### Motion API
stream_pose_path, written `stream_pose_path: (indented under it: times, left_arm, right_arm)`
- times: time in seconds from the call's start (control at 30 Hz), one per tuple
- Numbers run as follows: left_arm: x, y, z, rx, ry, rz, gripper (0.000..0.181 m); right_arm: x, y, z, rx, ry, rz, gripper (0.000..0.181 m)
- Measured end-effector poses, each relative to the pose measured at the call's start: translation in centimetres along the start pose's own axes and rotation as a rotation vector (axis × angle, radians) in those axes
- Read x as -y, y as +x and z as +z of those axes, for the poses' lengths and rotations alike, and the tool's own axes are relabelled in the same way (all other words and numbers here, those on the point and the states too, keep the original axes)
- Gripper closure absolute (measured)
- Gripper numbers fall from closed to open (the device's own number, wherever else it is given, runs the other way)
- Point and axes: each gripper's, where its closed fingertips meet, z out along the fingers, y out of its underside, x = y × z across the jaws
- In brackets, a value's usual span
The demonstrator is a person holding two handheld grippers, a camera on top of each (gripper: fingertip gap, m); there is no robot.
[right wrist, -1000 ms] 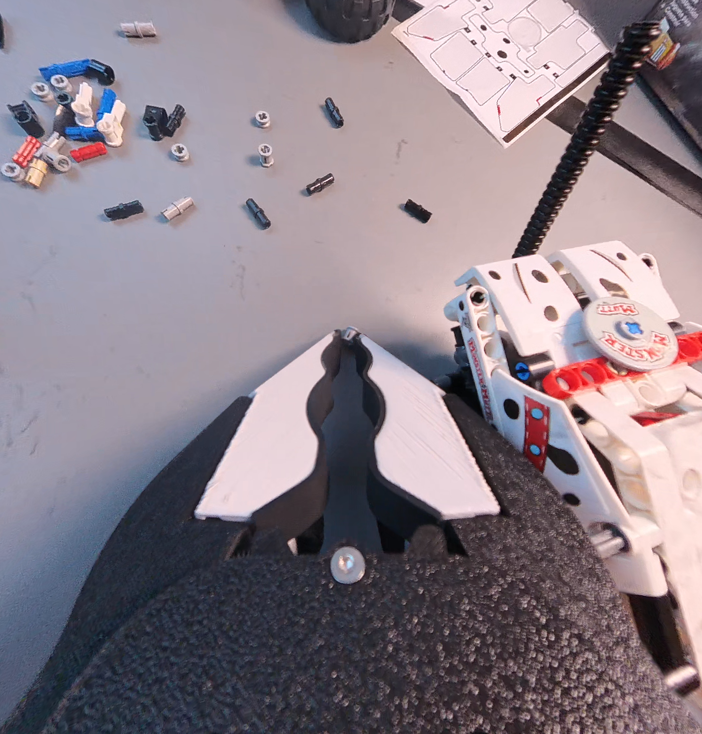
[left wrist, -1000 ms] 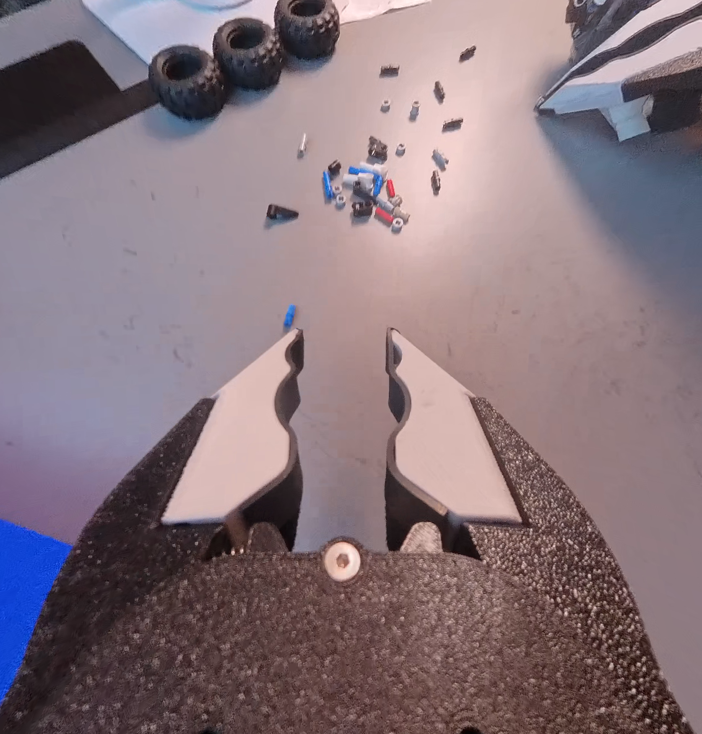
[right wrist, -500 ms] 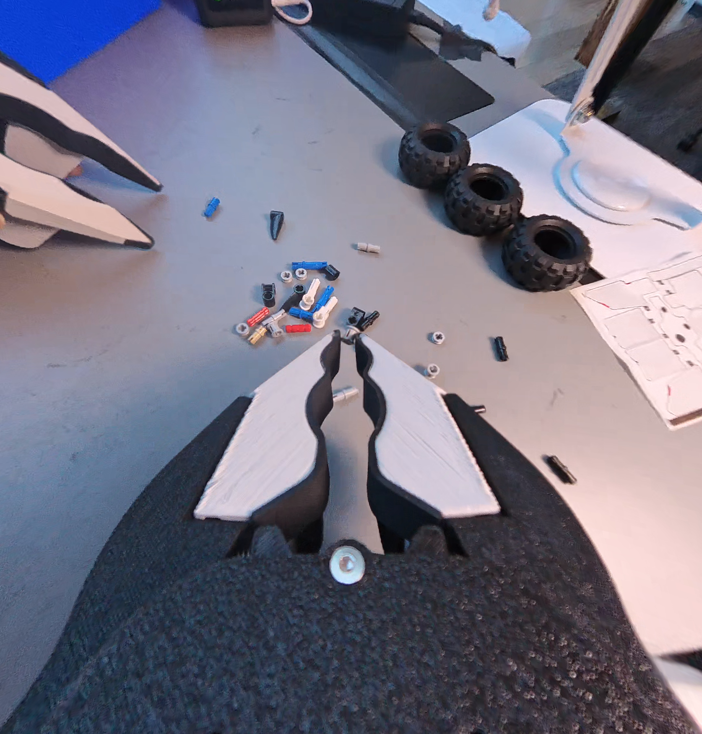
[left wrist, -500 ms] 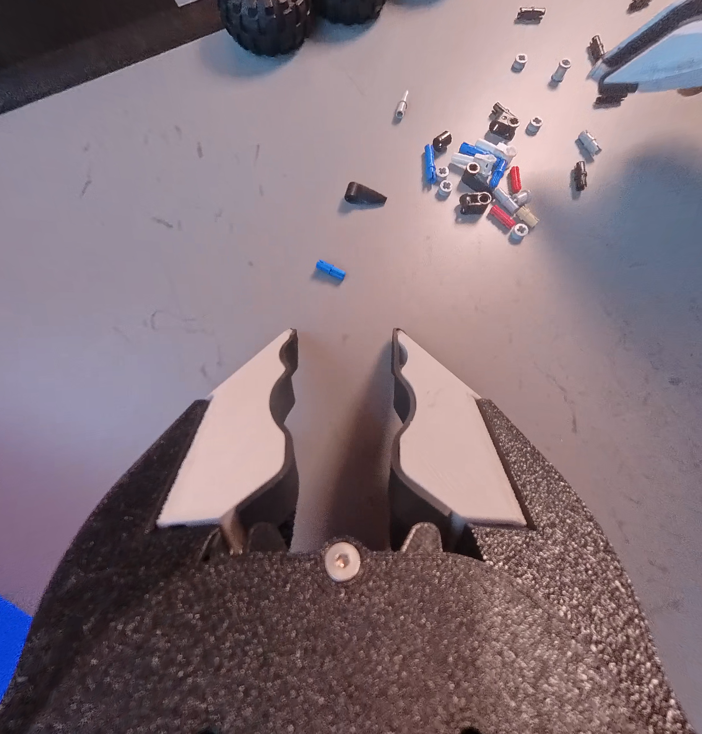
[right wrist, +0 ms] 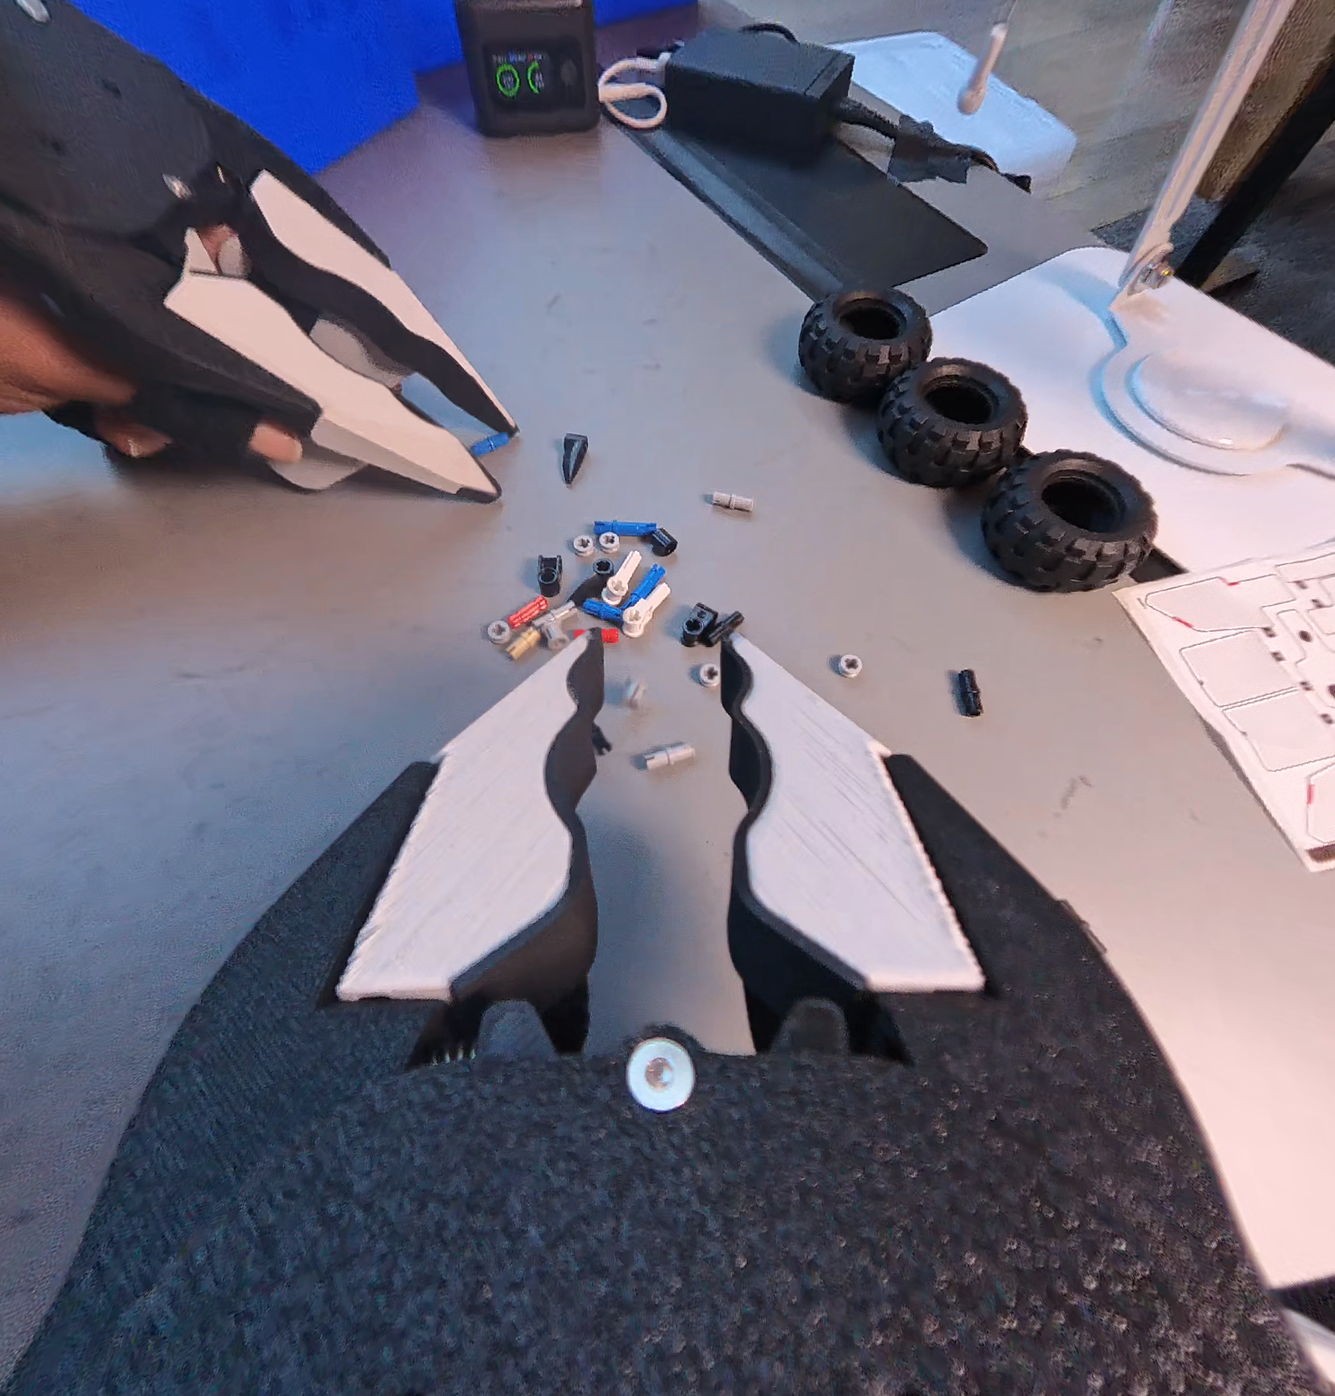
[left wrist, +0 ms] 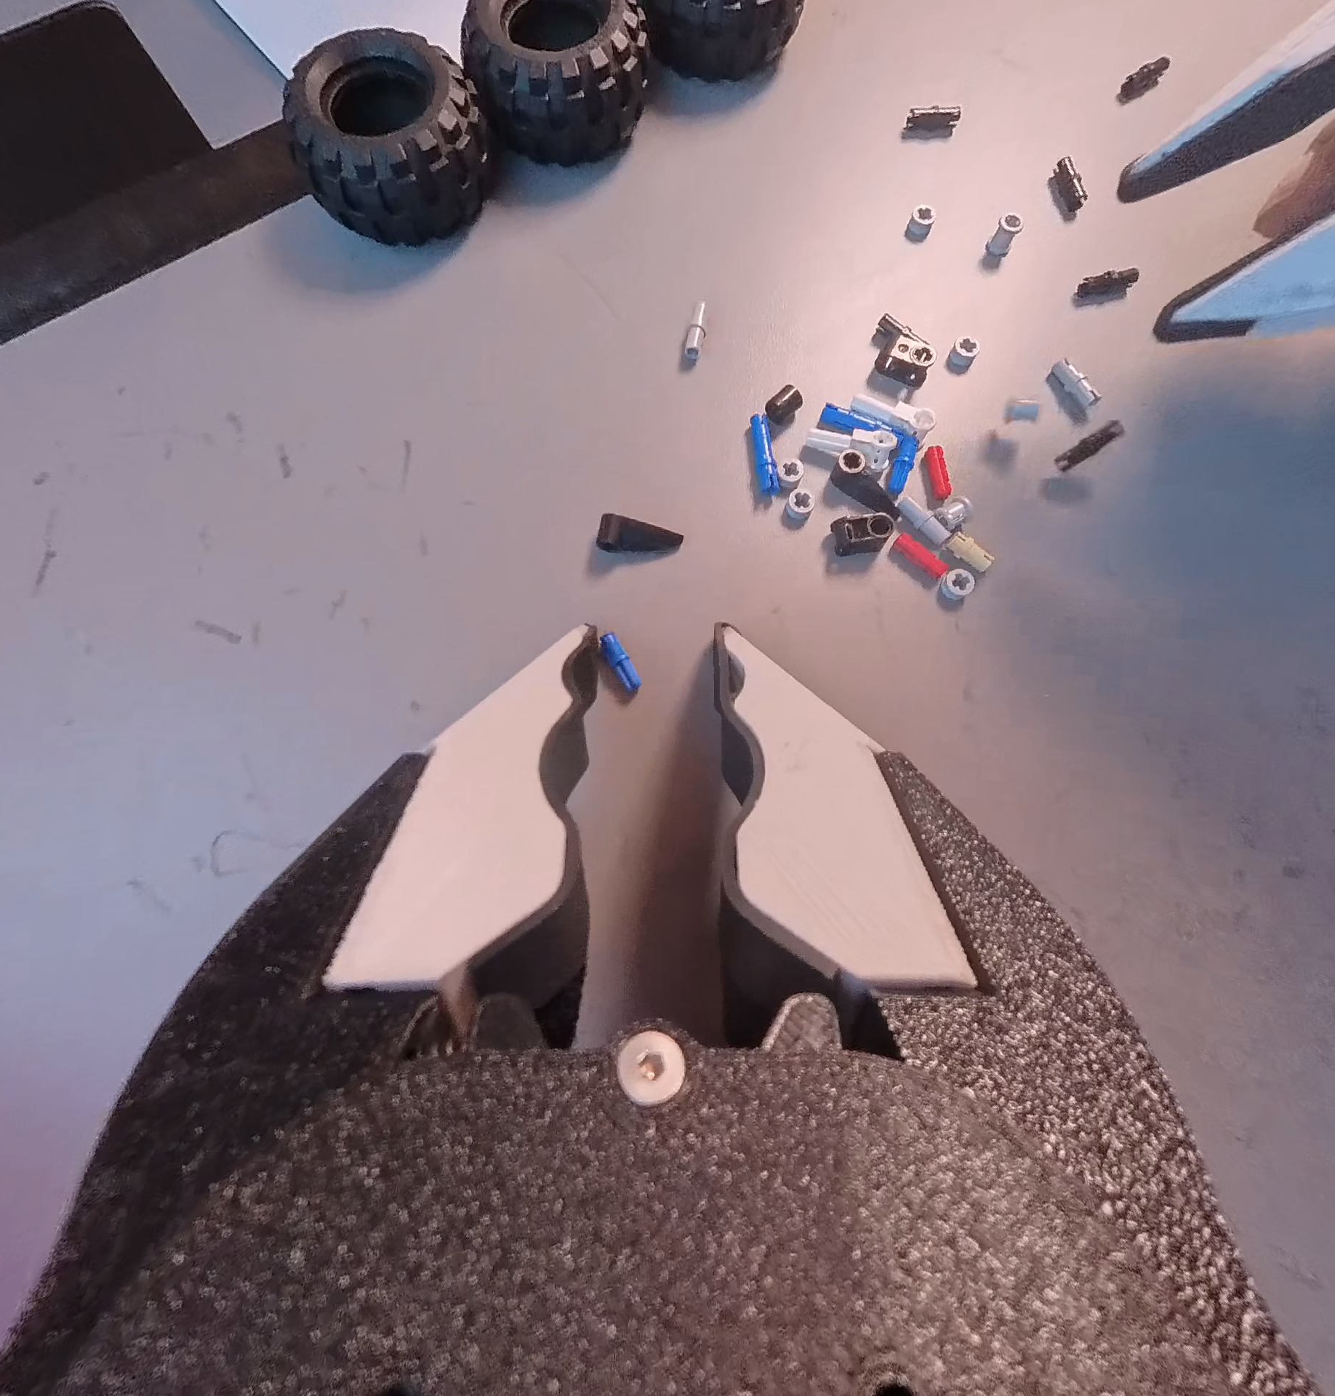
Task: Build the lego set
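The left gripper (left wrist: pixel 655 638) has its 2 fingers apart with nothing between them but bare table (left wrist: pixel 272 604), and the blue pin (left wrist: pixel 620 660) lies just inside the left fingertip (left wrist: pixel 583 633), close to it or touching; which, I cannot tell. The pin's long axis runs at a slant to the fingers, tilted a little toward the right fingertip, so closing would probably catch it across its barrel rather than end-on. In the right wrist view the same blue pin (right wrist: pixel 491 443) sits at the tips of the left gripper (right wrist: pixel 502 461), which a hand (right wrist: pixel 83 393) grips from the left edge.

Beyond the blue pin lies a black tapered piece (left wrist: pixel 638 533), and past that, off to the right, the heap of small pins and connectors (left wrist: pixel 868 468). Farthest from the pin stand 3 black knobby tyres (left wrist: pixel 392 147) in a row.

The right gripper (right wrist: pixel 661 642) is spread wide too, empty, its tips at the near edge of the heap (right wrist: pixel 604 589), well apart from the blue pin. A grey pin (right wrist: pixel 666 756) lies on the table between its fingers. The left gripper is clearly the nearer one for the blue pin; a small shift toward its own left should centre the pin before closing.
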Motion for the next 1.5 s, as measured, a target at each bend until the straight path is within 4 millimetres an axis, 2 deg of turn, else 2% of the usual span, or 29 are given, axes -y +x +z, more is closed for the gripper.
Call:
stream_pose_path:
  times: [0.13,0.2,0.33,0.43,0.57,0.67,0.77,0.83,0.9,1.13,1.23,1.37,1.5]
  left_arm:
    - [0.3,1.1,0.3,-0.049,0.0,0.071,0.177]
    - [0.4,2.0,0.4,-0.078,0.005,0.134,0.178]
    - [1.3,3.0,-0.4,-0.11,0.065,0.187,0.172]
    - [1.2,1.9,-1.4,-0.07,0.06,0.143,0.162]
    - [-0.3,0.2,-2.1,-0.02,0.02,0.09,0.156]
    - [-0.9,-0.7,-1.2,-0.015,-0.001,0.046,0.155]
    - [-0.2,-0.9,-0.3,-0.019,-0.005,0.038,0.157]
    - [0.1,-0.6,0.0,-0.04,-0.017,0.027,0.167]
    - [0.2,-0.4,0.2,-0.047,-0.027,0.033,0.168]
    - [3.4,3.9,1.5,-0.134,0.05,0.179,0.167]
    - [4.2,4.4,1.8,-0.132,0.081,0.206,0.149]
    - [5.0,4.4,0.3,-0.133,0.182,0.172,0.142]
    - [5.5,5.1,-2.6,-0.164,0.3,0.121,0.138]
  right_arm:
    - [-1.1,0.1,0.7,-0.064,-0.059,-0.158,0.149]
    - [-1.3,0.3,0.6,-0.089,-0.076,-0.183,0.146]
    - [-0.2,1.1,-0.9,-0.15,-0.038,-0.157,0.147]
    - [0.5,1.7,-2.7,-0.203,-0.029,-0.144,0.147]
    - [0.9,1.5,-5.2,-0.226,0.026,-0.117,0.149]
    - [0.5,0.6,-6.3,-0.189,0.066,-0.044,0.152]
    - [-0.1,0.2,-6.9,-0.179,0.077,-0.021,0.153]
    - [-0.5,0.1,-7.2,-0.183,0.074,-0.026,0.153]
    - [-0.8,-0.1,-7.6,-0.186,0.077,-0.028,0.154]
    - [-1.3,0.8,-8.3,-0.228,0.11,0.002,0.158]
    - [-1.8,1.0,-8.4,-0.243,0.094,-0.009,0.156]
    - [-2.5,1.0,-8.3,-0.244,0.09,-0.009,0.156]
    - [-3.3,1.1,-7.9,-0.254,0.066,0.002,0.156]
